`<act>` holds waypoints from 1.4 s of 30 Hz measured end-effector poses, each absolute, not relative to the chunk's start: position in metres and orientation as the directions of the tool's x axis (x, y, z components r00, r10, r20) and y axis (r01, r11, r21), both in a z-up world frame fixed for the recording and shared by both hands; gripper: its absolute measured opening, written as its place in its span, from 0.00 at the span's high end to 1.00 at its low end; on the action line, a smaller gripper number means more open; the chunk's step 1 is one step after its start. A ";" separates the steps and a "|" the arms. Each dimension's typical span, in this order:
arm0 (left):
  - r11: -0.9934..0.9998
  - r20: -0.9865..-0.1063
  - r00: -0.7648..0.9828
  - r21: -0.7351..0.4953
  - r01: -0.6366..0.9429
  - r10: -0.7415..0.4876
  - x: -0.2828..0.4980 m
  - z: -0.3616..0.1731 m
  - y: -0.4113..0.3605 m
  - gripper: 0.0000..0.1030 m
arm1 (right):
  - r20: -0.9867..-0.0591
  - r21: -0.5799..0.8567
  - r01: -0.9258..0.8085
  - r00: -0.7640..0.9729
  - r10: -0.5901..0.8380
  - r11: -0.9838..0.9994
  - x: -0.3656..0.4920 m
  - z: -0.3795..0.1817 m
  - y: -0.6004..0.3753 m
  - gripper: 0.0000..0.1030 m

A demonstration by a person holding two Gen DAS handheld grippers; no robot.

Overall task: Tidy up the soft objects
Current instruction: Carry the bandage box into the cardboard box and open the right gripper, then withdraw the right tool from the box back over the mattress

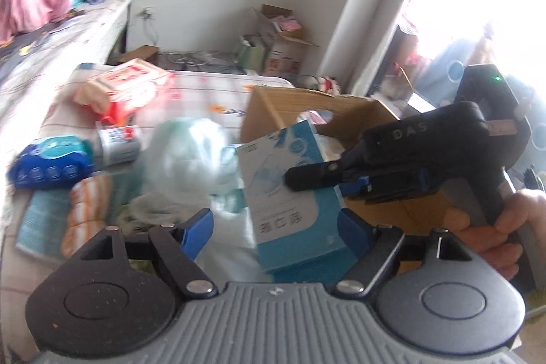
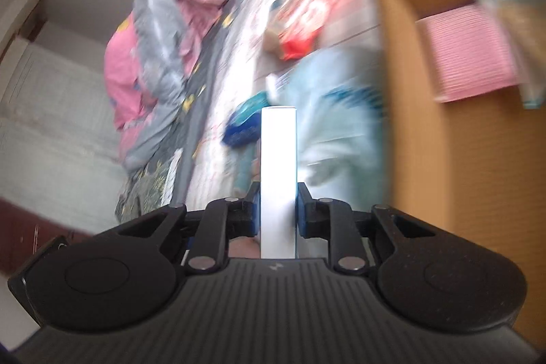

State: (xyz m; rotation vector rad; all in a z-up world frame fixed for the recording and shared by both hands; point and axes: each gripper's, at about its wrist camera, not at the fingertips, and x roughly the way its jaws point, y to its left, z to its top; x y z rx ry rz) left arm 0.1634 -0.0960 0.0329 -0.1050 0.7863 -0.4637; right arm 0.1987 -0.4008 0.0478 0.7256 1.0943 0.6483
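Gripping the blue box [image 1: 290, 193] edge-on, the right gripper [image 2: 278, 210] holds it upright; the cardboard box [image 1: 358, 111] lies at two o'clock; left gripper [image 1: 276, 224] jaws gape empty.

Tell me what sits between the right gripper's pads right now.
A flat white-edged, blue-and-white box sits edge-on between the right gripper's pads, clamped. The left wrist view shows its printed blue face held near the open cardboard box.

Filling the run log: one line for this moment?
left claw: open | right claw: shut on blue box | cardboard box: beside
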 end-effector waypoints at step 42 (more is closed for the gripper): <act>0.959 -0.724 0.630 -0.212 0.186 -0.282 0.160 0.014 -0.064 0.20 | -0.783 0.106 0.056 0.620 0.048 0.993 0.313 -0.001 -0.547 0.49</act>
